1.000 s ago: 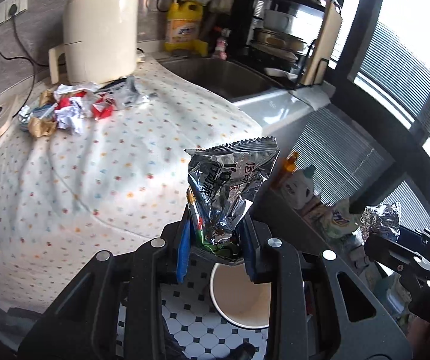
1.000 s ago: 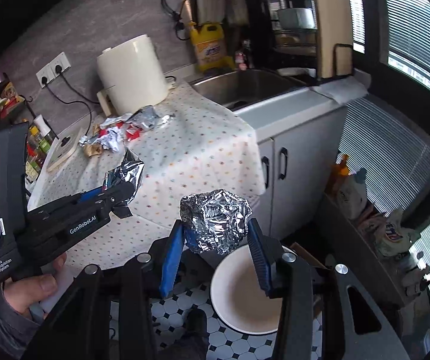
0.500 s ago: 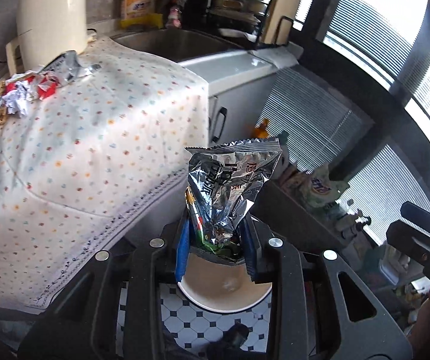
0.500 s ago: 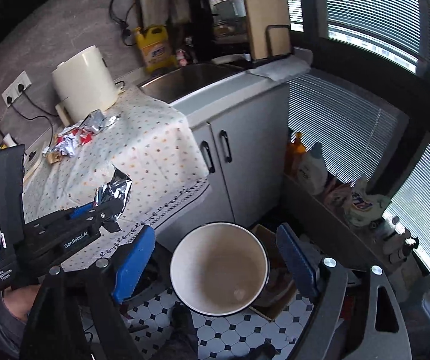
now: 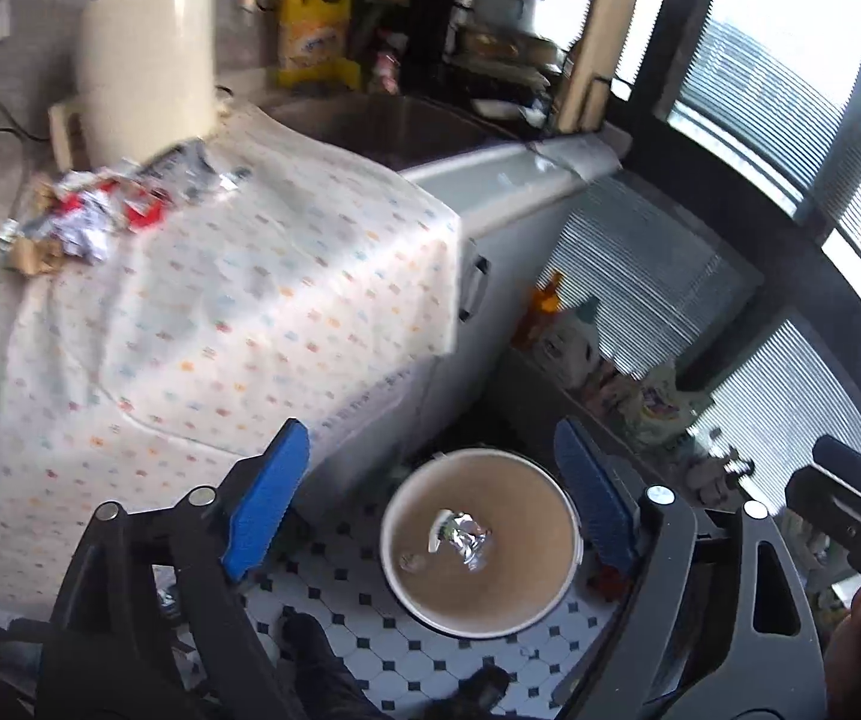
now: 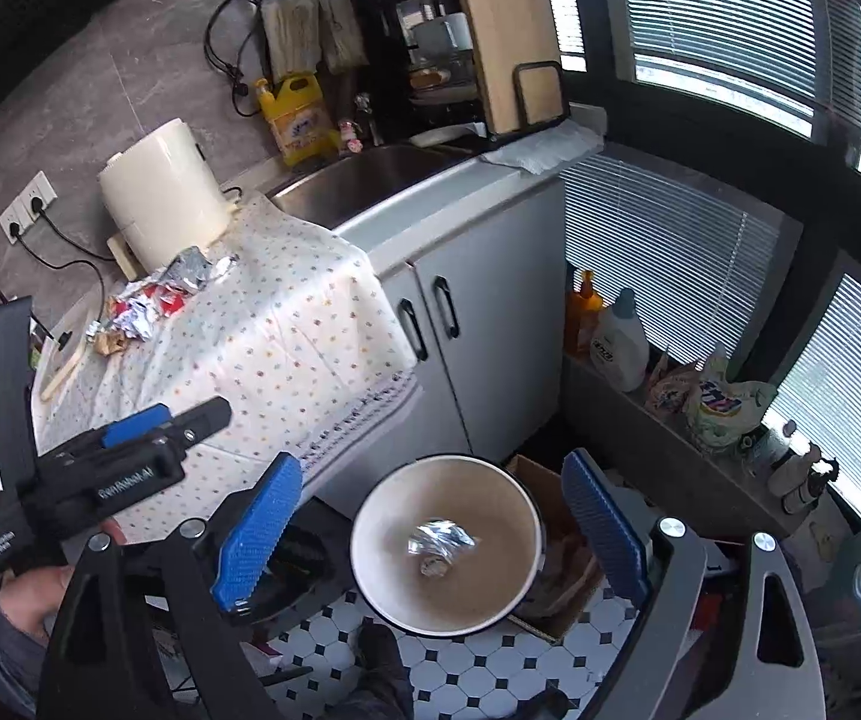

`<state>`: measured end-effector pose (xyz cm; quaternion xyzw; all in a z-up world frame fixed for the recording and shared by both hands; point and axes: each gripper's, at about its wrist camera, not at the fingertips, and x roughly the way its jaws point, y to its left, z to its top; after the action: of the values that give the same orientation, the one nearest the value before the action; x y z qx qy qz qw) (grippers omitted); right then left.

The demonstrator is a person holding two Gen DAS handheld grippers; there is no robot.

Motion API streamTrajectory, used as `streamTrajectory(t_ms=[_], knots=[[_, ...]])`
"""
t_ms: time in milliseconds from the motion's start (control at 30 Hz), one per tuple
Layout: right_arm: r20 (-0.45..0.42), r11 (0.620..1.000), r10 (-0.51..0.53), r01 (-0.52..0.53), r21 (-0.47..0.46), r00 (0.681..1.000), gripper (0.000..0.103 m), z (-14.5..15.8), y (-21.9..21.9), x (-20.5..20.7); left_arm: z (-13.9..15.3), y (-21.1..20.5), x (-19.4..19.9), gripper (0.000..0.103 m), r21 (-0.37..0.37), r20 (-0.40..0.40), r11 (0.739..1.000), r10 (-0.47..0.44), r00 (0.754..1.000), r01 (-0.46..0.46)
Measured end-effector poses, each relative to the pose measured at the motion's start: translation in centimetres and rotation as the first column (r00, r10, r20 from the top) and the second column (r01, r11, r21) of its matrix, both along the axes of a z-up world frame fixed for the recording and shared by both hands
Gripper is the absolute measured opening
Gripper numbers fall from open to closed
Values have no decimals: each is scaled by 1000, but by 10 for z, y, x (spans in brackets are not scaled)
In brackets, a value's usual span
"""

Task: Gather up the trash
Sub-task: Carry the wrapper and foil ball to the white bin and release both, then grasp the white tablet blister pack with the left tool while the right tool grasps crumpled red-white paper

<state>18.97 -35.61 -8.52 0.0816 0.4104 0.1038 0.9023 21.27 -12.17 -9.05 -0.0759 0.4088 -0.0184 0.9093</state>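
A white round bin [image 5: 397,564] stands on the tiled floor below both grippers; it also shows in the right wrist view [image 6: 370,564]. Crumpled foil trash [image 5: 463,537] lies inside it, also seen in the right wrist view [image 6: 439,540]. My left gripper [image 5: 430,498] is open and empty above the bin. My right gripper [image 6: 430,516] is open and empty above the bin too. A pile of wrappers [image 5: 100,210] lies on the dotted tablecloth [image 5: 220,312] near the cream kettle [image 5: 148,54]; the pile also shows in the right wrist view [image 6: 160,300].
The counter holds a sink [image 6: 370,180] and a yellow detergent jug [image 6: 298,120]. White cabinet doors [image 6: 460,330] face the bin. A low shelf with bottles [image 6: 616,336] runs along the window. A cardboard box [image 6: 562,588] sits beside the bin.
My left gripper opened and the silver snack bag dropped into the bin. My right gripper, which released its foil ball earlier, stays open over the bin.
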Motion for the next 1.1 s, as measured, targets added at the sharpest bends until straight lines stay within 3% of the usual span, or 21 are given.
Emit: streamTrajectory(t_ms=[167, 433, 800, 1100], knots=[[45, 998, 59, -60, 12, 997, 95, 15, 37, 9, 24, 47, -11, 92, 19, 52, 993, 114, 992, -115], [69, 986, 166, -168, 19, 984, 95, 27, 99, 23, 45, 118, -29, 94, 10, 112, 966, 257, 960, -260], [80, 947, 315, -318, 31, 946, 93, 34, 186, 40, 48, 201, -52, 94, -37, 158, 924, 381, 911, -380], [76, 925, 377, -380, 25, 923, 82, 32, 249, 60, 44, 264, -51, 94, -55, 178, 900, 436, 882, -433]])
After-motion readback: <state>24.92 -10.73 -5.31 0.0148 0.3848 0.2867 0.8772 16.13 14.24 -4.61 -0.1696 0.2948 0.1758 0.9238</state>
